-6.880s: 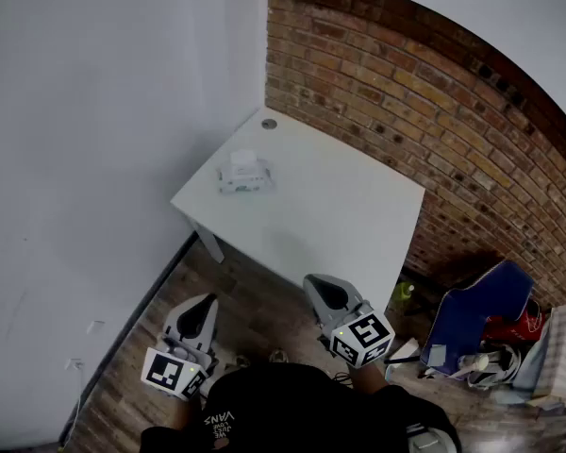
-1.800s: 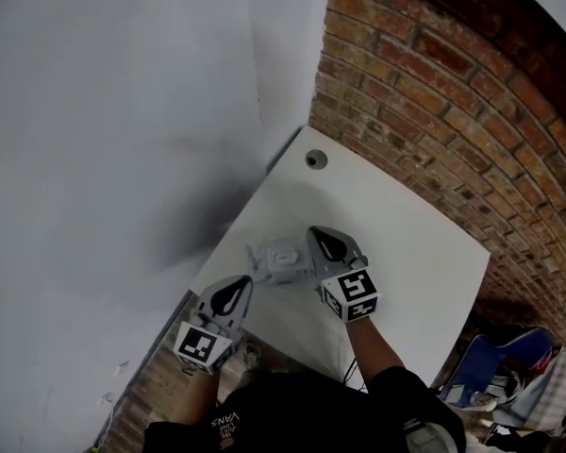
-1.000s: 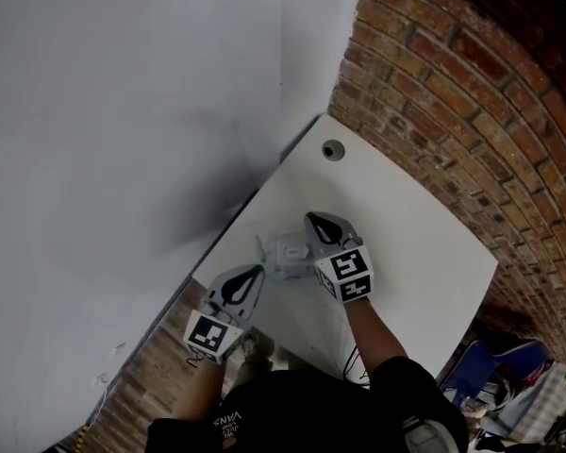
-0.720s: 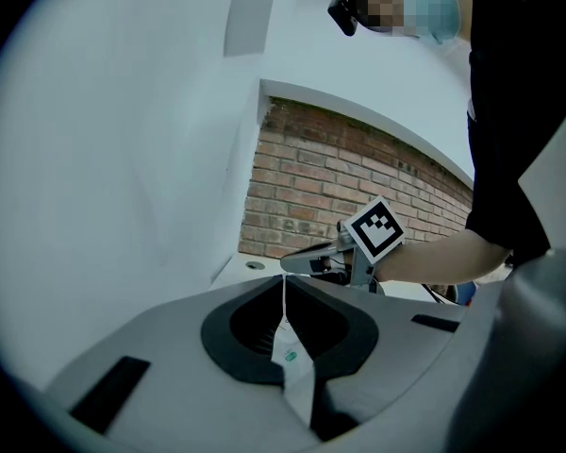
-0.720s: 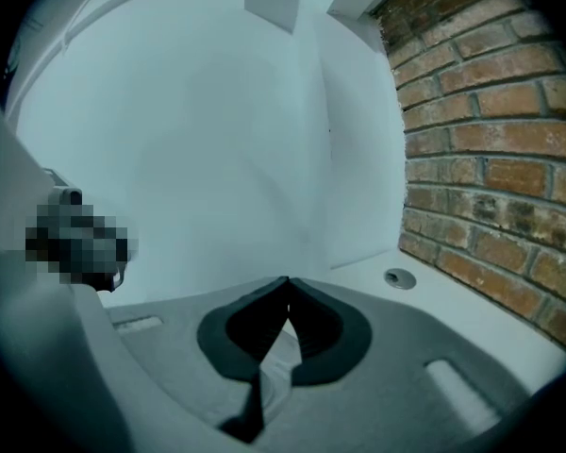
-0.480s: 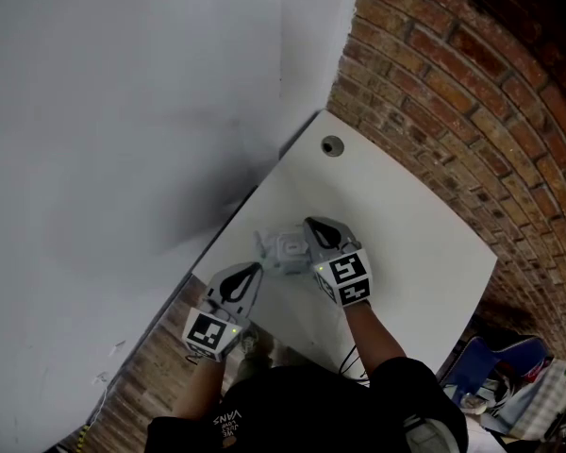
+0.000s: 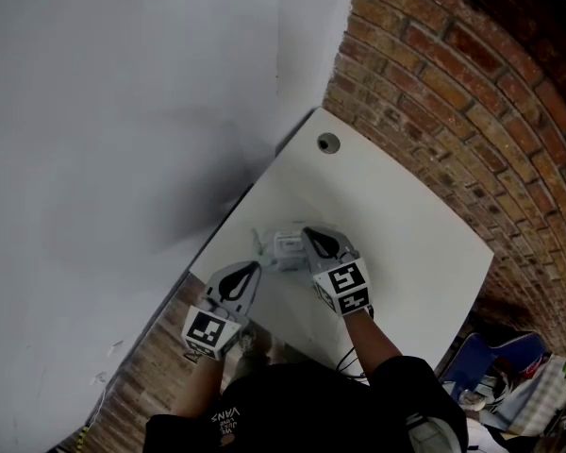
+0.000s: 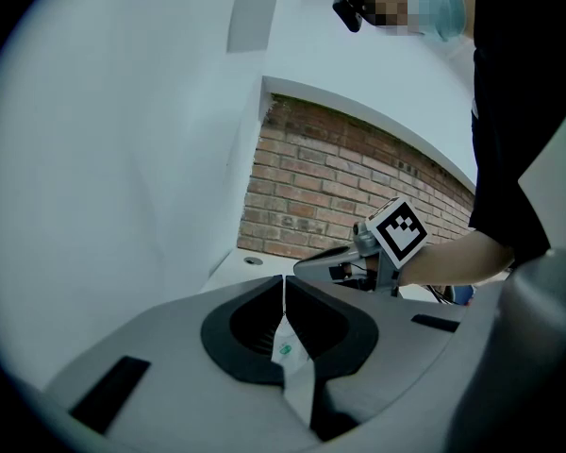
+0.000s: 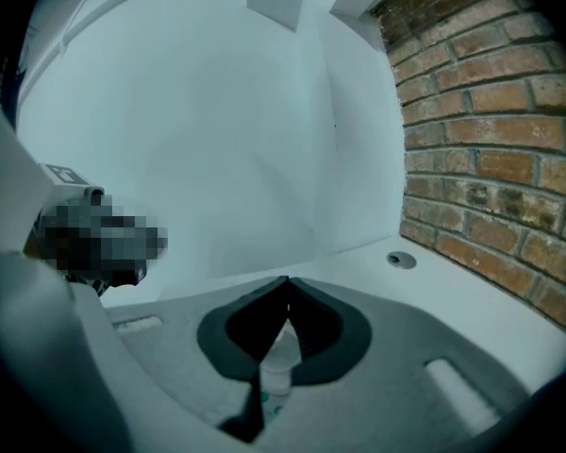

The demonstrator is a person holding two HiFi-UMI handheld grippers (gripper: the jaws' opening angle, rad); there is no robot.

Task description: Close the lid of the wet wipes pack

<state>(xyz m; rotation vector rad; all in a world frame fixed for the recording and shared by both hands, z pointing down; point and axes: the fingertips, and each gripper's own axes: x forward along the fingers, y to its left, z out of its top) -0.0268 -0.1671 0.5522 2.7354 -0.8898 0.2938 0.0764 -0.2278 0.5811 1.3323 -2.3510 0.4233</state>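
The wet wipes pack (image 7: 281,249) is seen lying on the near left part of the white table (image 7: 396,206), close to the edge. Its lid (image 7: 290,244) looks almost flat on top. Whether it has been clicked shut cannot be told.

A few seconds ago the pack was left alone, and both grippers were held low, far from the table. Now they have been brought right up to it. In the last second the right gripper (image 7: 311,237) has been moved a little nearer, over the right side of the lid. Its jaws are squeezed together and nothing is held between them. The lid is seen just under the tips.

The left gripper (image 7: 254,268) is placed at the near left corner of the pack. Its jaws are squeezed together too, with nothing caught, and the pack shows below them.

So the lid is probably being pushed down, with the pack steadied from the left. One more firm press may be needed.

Farther off, a round hole (image 7: 328,142) is seen in the far corner of the table, by the brick wall (image 7: 472,74).
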